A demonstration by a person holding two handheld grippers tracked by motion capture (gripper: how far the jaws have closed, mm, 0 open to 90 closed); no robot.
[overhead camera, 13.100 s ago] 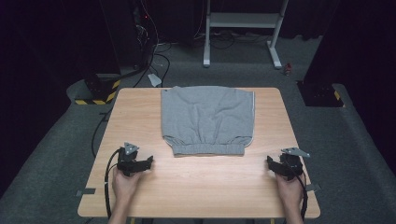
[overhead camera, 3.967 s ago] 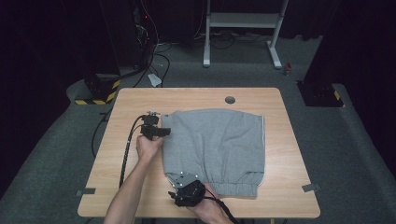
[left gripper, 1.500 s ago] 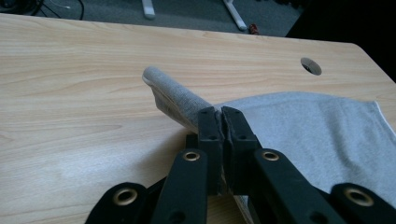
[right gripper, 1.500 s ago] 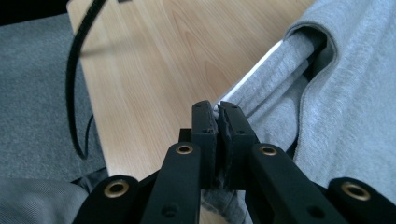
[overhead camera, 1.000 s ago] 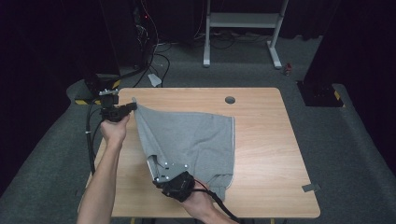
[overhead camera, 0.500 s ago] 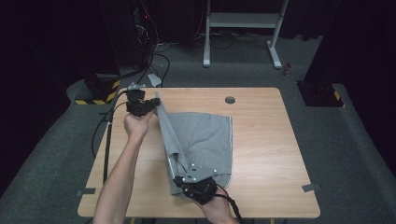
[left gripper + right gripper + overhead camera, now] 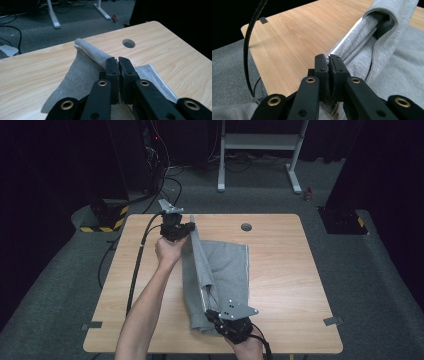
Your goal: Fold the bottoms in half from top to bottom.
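Grey garment (image 7: pixel 220 270) lies on the tabletop (image 7: pixel 290 270), left of centre, mid-fold: its left edge is lifted off the wood and carried over the rest, which lies flat toward the right. Judged roughly halfway through this lengthwise fold; the raised flap is not yet laid down or smoothed. Left tool (image 7: pixel 184 231), jaws closed on the far corner of the cloth, is held above the far-left part of the tabletop with the forearm stretched forward. Right tool (image 7: pixel 214 316), jaws clamped on the near hem, sits low at the near edge, hand close to the body.
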